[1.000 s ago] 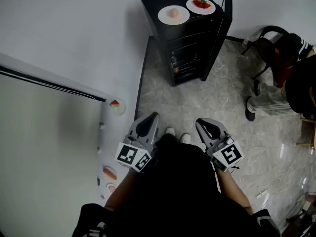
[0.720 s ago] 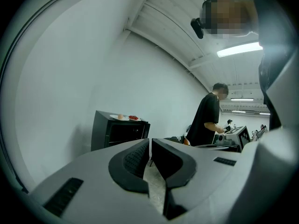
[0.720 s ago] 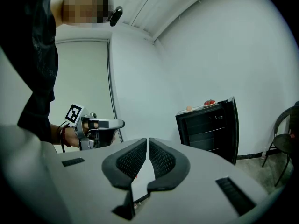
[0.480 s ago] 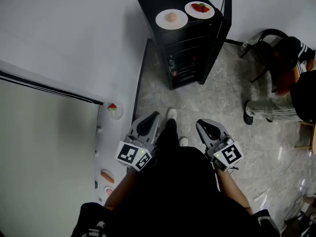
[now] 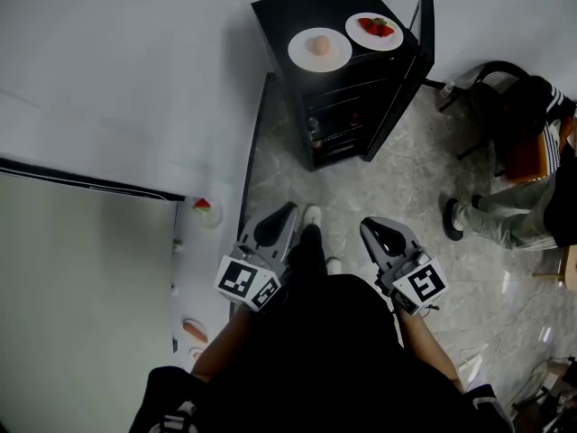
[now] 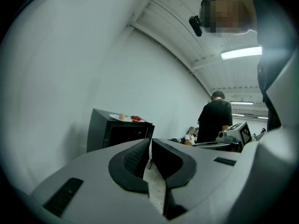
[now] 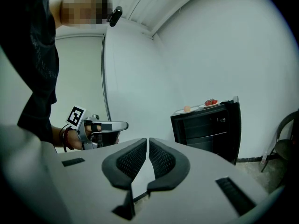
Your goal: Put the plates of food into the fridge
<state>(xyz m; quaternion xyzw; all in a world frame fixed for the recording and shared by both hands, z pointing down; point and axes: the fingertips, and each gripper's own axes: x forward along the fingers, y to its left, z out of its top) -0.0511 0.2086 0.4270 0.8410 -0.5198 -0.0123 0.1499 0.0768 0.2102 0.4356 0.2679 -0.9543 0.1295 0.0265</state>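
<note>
A black mini fridge (image 5: 347,120) stands against the wall ahead, its door (image 5: 413,57) swung open to the right. Two white plates rest on its top: one holds a round peach-coloured item (image 5: 319,49), the other strawberries (image 5: 374,31). Both plates also show in the left gripper view (image 6: 122,117) and in the right gripper view (image 7: 211,103). My left gripper (image 5: 281,215) and right gripper (image 5: 373,229) are held side by side at waist height, well short of the fridge. Both are shut and hold nothing.
A white counter (image 5: 194,269) runs along my left, with small plates of food (image 5: 205,207) on it. A seated person (image 5: 532,188) and a dark chair (image 5: 505,106) are on the right of the grey stone floor. Cables (image 5: 478,359) lie at lower right.
I have stepped a little toward the fridge, one foot forward. Both grippers travelled along with me and stayed shut. The counter's plates slid back in the head view.
</note>
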